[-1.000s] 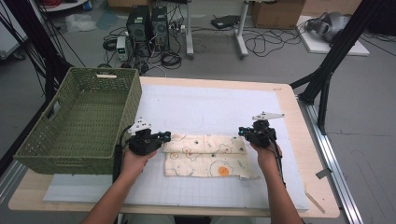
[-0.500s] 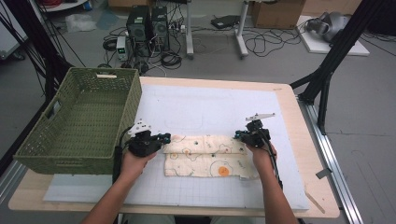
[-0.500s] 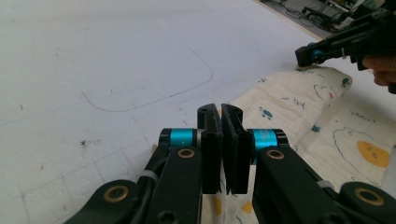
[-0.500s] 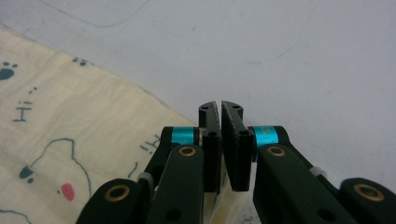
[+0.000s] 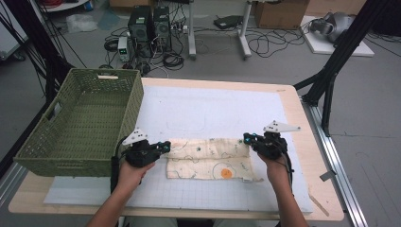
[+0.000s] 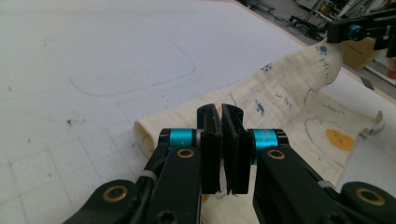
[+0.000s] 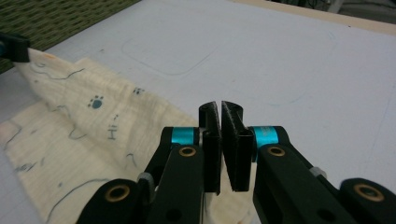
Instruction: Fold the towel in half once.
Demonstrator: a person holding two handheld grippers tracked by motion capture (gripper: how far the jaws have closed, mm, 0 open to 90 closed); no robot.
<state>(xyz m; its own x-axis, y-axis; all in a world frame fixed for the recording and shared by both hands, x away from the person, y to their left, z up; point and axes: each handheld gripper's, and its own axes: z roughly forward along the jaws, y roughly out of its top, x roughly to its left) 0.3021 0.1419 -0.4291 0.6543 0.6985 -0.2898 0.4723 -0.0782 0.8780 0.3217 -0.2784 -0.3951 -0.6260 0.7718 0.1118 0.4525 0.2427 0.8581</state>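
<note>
High view: cream printed cloth (image 5: 208, 158) lying folded on the white mat (image 5: 213, 113) of the worktop (image 5: 309, 189), near the front edge, stretched between the two hands. Left gripper (image 5: 163, 145) at the cloth's left end, fingers pressed together on its upper corner; right gripper (image 5: 248, 138) at the right end, fingers likewise clamped on the upper corner there. Upper fold drawn taut from one gripper to the other, lower layer flat on the mat with an orange spot near its front right. Green woven basket (image 5: 80, 125) standing at the left of the worktop, just beside the left hand (image 5: 130, 172). Right hand (image 5: 276, 168) coming in from the bottom edge, cable trailing along the forearm.

Left gripper view: black fingers (image 6: 212, 149) pinched shut with a thin edge of cloth (image 6: 280, 100) caught between them. Fabric running away to the upper right, lifted into a ridge, up to the other gripper (image 6: 362, 30) gripping its far corner. Blue paw marks and an orange spot visible on the print; white mat (image 6: 93, 56) to the left.

Right gripper view: fingers (image 7: 212, 149) closed tight on the near corner of the cloth (image 7: 93, 121). Fabric rising leftward in a taut fold to the far gripper (image 7: 14, 46) at the left edge, with the basket (image 7: 60, 16) behind it. Lower layer spread flat below the fold.
</note>
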